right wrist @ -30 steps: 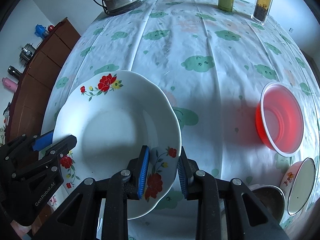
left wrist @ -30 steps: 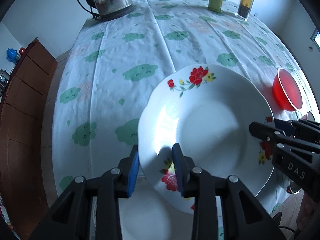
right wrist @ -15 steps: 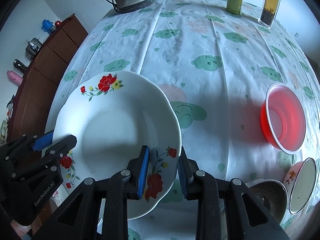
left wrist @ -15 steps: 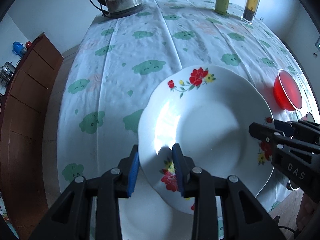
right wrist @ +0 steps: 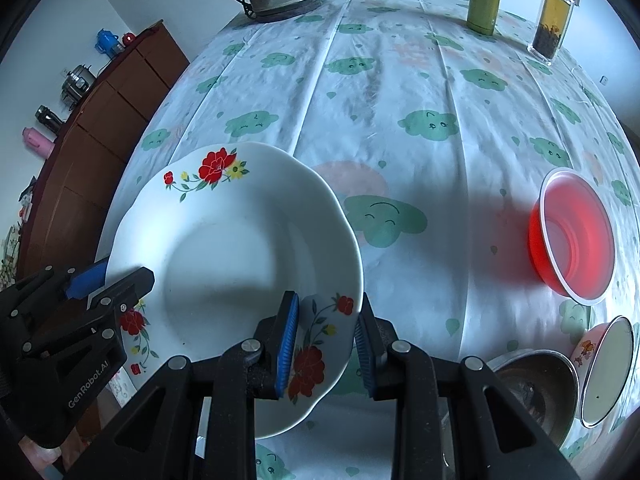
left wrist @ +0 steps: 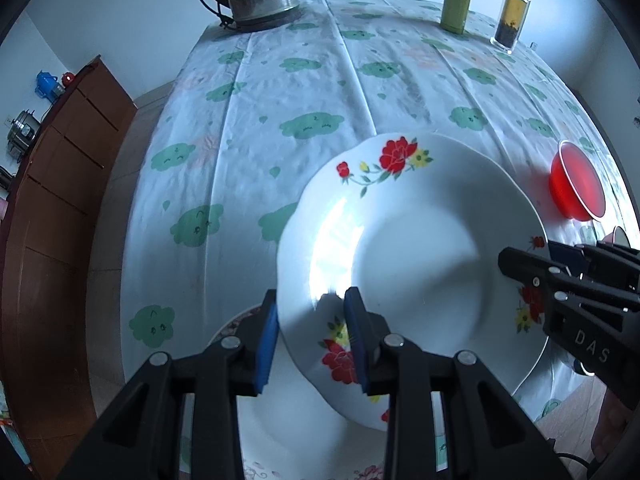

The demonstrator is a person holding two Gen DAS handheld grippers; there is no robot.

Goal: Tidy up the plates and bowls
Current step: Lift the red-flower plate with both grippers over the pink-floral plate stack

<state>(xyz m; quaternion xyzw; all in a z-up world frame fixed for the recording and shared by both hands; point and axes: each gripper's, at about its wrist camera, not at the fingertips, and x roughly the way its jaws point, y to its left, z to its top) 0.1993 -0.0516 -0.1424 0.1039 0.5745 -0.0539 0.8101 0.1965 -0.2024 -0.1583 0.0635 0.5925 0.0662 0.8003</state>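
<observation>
Tablecloth (right wrist: 400, 92) with green clouds covers the table. Above it, tilted, a white floral deep plate (left wrist: 420, 256) is held clear of the cloth, over another plate (left wrist: 288, 432) lying below. The left gripper (left wrist: 312, 340) clamps its near-left rim, and the right gripper (right wrist: 326, 344) clamps the opposite rim. A red bowl (right wrist: 572, 236) sits well apart to the right, near a steel bowl (right wrist: 536, 392) and a small floral bowl (right wrist: 604, 364).

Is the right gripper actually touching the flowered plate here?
Touching. The right wrist view shows the right gripper with its blue pads clamped on the flowered plate's near rim, one pad on either face.
</observation>
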